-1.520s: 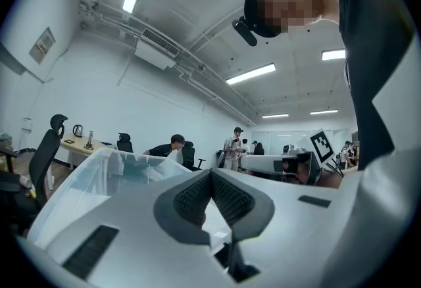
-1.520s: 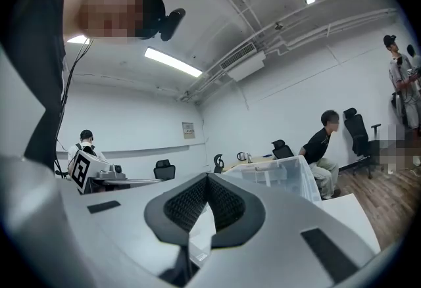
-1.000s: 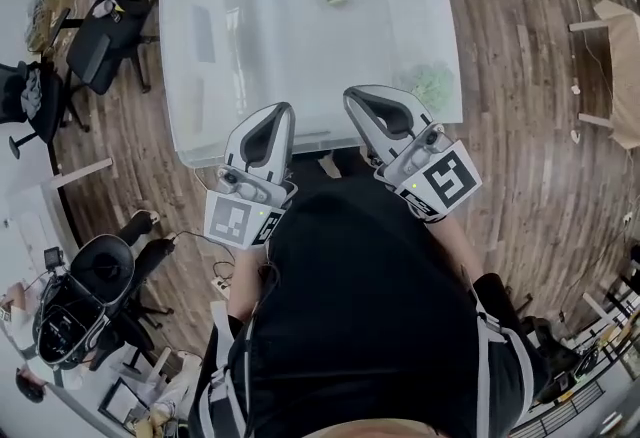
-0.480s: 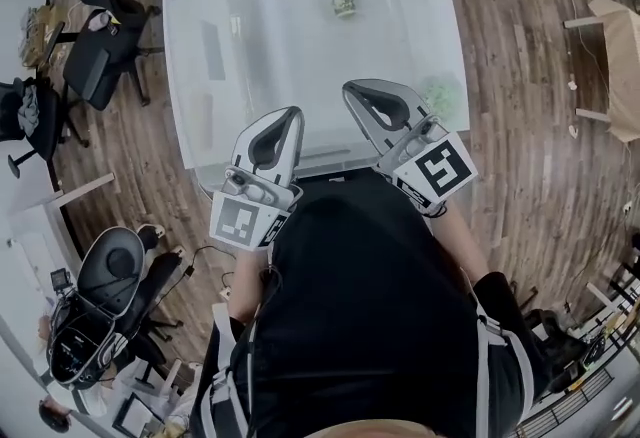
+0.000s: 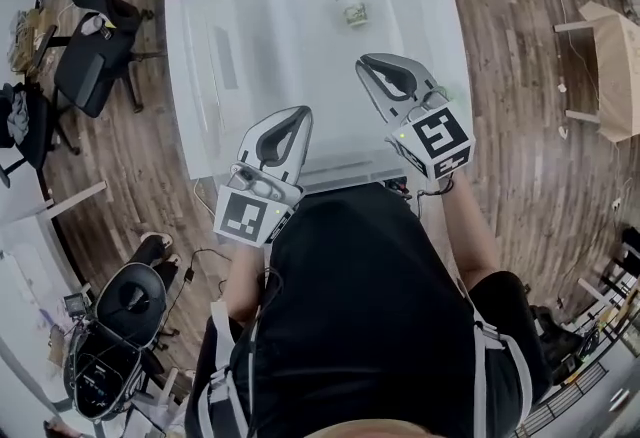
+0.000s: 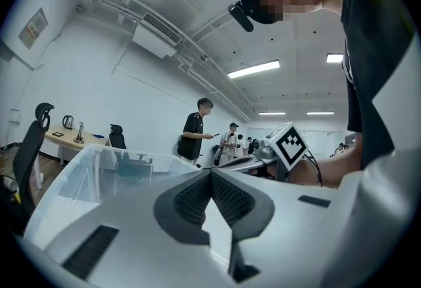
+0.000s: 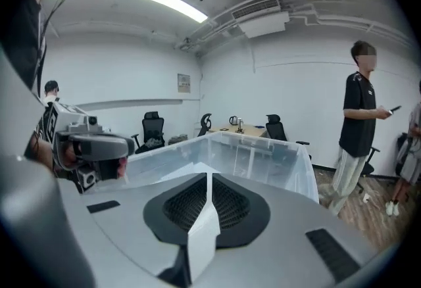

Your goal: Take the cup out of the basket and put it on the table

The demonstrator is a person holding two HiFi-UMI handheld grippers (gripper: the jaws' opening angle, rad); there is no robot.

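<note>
**While both grippers are shut and empty, the cup stands well clear of them**

As seen from the head view, the cup point(image 5: 352, 9) stands upright near the far side of the white table point(image 5: 300, 66). It lies ahead of the right gripper point(image 5: 368, 62) and slightly to its left, well apart from the tip. The left gripper point(image 5: 297, 116) is held closer to the person and is farther from the cup still. Each gripper's own view shows its jaws pressed together with nothing between them.

The cup shows in the head view alone. That view does not settle whether it stands inside the clear plastic basket point(image 7: 263, 162) or on bare table. The right gripper view shows the basket's wall and corner just beyond its jaw tips, and a person point(image 7: 358, 116) standing at the right with a phone. The left gripper view catches the marker cube point(image 6: 291, 144) of the right gripper. Office chairs point(image 5: 95, 56) stand on the wooden floor left of the table.
</note>
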